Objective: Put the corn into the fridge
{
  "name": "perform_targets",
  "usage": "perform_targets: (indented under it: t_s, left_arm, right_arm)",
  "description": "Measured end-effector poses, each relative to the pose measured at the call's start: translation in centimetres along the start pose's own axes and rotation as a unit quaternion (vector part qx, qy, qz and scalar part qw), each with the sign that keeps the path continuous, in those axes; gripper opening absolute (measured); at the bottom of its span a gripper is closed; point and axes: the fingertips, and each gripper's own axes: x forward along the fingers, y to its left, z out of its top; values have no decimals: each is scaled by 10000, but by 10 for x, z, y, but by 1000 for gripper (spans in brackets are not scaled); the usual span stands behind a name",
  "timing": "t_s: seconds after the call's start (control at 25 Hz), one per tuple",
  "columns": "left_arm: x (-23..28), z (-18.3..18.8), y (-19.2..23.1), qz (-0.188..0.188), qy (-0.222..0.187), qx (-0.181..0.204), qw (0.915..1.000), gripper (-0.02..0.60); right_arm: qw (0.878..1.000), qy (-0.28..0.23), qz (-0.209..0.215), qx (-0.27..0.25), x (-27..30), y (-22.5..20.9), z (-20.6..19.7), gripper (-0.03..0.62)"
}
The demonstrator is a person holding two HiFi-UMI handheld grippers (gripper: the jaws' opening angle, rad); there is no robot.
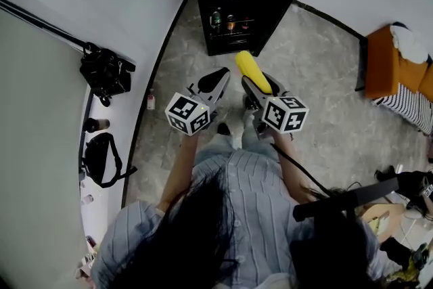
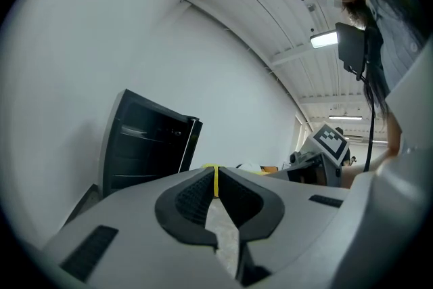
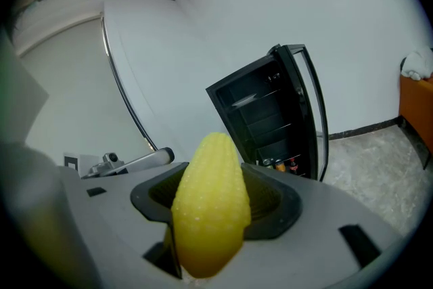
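pointing at open fridge [image 3: 267, 112], corn [image 3: 211, 213] held lengthwise in right gripper [image 3: 215, 194]

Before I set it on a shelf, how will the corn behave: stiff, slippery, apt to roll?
The corn juts straight past the fingers without sagging, so probably stiff. Its round, tapered shape would likely roll in a curve on a fridge shelf. The bumpy kernels probably help grip, though their gloss hints it could slip.

head view steeply down, all share fridge [image 1: 237, 10]
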Motion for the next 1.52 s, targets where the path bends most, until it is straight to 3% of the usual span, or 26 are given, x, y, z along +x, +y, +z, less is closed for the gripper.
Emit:
perform_targets:
  t_s: [0.36,0.72,1.16,1.52]
  left_arm:
    - [35,-4,19,41,119,-58,9999,9]
    - [83,-1,49,331,104,-210,9992,9]
    - [137,8,99,899,-62,-284,9955,9]
    - [172,10,126,1119,-68,-141,9936,9]
  right_arm:
    - [9999,101,36,79,31,-33,17,243]
    - [9987,455,213,1,75,-76,42,244]
    - [9937,781,663,-465,146,-121,86,244]
    - [9901,933,797,-684,204,-155,109,244]
